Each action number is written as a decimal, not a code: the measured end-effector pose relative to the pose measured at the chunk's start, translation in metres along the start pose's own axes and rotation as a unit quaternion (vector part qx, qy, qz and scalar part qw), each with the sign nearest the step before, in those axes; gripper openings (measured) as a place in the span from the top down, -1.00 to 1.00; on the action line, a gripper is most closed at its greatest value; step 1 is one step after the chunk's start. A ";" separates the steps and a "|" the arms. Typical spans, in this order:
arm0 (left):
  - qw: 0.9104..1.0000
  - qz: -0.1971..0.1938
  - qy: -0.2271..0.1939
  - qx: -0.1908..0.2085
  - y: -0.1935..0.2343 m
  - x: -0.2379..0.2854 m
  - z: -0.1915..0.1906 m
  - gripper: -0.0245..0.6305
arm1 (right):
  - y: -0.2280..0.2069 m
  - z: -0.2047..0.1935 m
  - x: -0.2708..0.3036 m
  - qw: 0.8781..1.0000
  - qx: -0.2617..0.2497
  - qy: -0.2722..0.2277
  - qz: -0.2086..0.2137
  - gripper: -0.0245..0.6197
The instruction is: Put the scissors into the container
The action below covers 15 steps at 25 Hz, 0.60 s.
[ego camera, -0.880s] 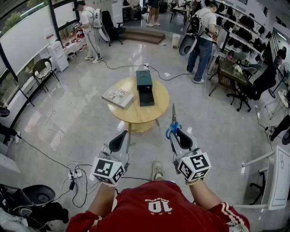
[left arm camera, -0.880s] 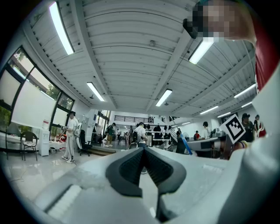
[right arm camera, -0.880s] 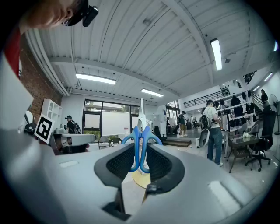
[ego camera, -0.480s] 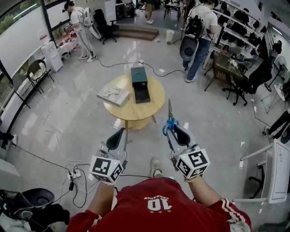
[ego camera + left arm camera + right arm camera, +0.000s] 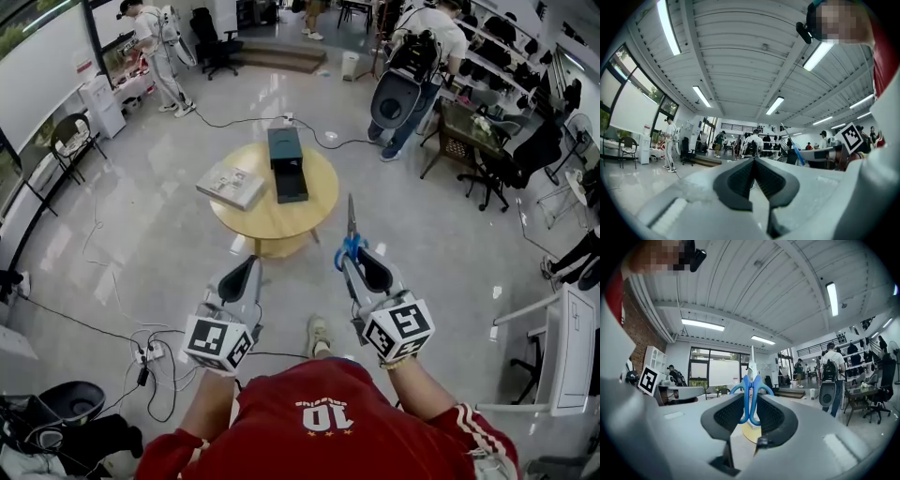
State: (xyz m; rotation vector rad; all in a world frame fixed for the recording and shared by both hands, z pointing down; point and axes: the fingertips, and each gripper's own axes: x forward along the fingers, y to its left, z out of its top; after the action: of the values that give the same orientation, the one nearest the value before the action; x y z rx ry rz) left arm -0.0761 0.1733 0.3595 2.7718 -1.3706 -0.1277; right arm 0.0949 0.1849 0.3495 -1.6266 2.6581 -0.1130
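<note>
Left claw: jaws closed together, nothing between them; right claw: clamped on the blue handles of the scissors, blades pointing away from the person, held in the air above the floor; beyond, round wooden surface carrying a dark open container with a flat book just beside it; scissors well apart from the container.

round wooden table | booklet on it | power strip on floor
</note>
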 end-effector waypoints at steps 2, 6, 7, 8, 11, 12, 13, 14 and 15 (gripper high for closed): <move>1.000 0.001 0.000 -0.001 0.002 0.000 0.001 0.92 | 0.001 0.002 0.001 1.000 0.011 -0.005 0.005 0.65; 1.000 0.002 0.003 -0.008 0.007 0.005 0.002 0.92 | 0.000 0.005 0.008 1.000 0.006 -0.005 0.007 0.65; 1.000 0.002 0.003 -0.011 0.008 0.006 0.001 0.92 | 0.000 0.005 0.009 1.000 0.005 -0.004 0.007 0.65; 1.000 0.002 0.004 -0.014 0.008 0.007 -0.001 0.92 | -0.001 0.004 0.010 1.000 0.006 -0.004 0.006 0.65; 1.000 0.001 0.005 -0.015 0.010 0.010 -0.005 0.92 | -0.004 0.000 0.013 1.000 0.011 -0.001 0.005 0.65; 1.000 0.001 0.005 -0.015 0.011 0.012 -0.005 0.92 | -0.005 0.000 0.014 1.000 0.012 -0.001 0.004 0.65; 1.000 0.001 0.005 -0.015 0.012 0.014 -0.005 0.92 | -0.007 0.000 0.016 1.000 0.012 0.000 0.005 0.65; 1.000 0.002 0.006 -0.015 0.012 0.016 -0.005 0.92 | -0.009 0.000 0.017 1.000 0.013 0.001 0.005 0.65; 1.000 0.002 0.007 -0.015 0.013 0.019 -0.006 0.92 | -0.011 -0.001 0.019 1.000 0.014 0.002 0.005 0.64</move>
State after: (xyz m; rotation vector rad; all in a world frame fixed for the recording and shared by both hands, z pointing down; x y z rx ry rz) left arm -0.0747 0.1507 0.3656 2.7392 -1.3589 -0.1270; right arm 0.0961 0.1633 0.3514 -1.6064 2.6543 -0.1531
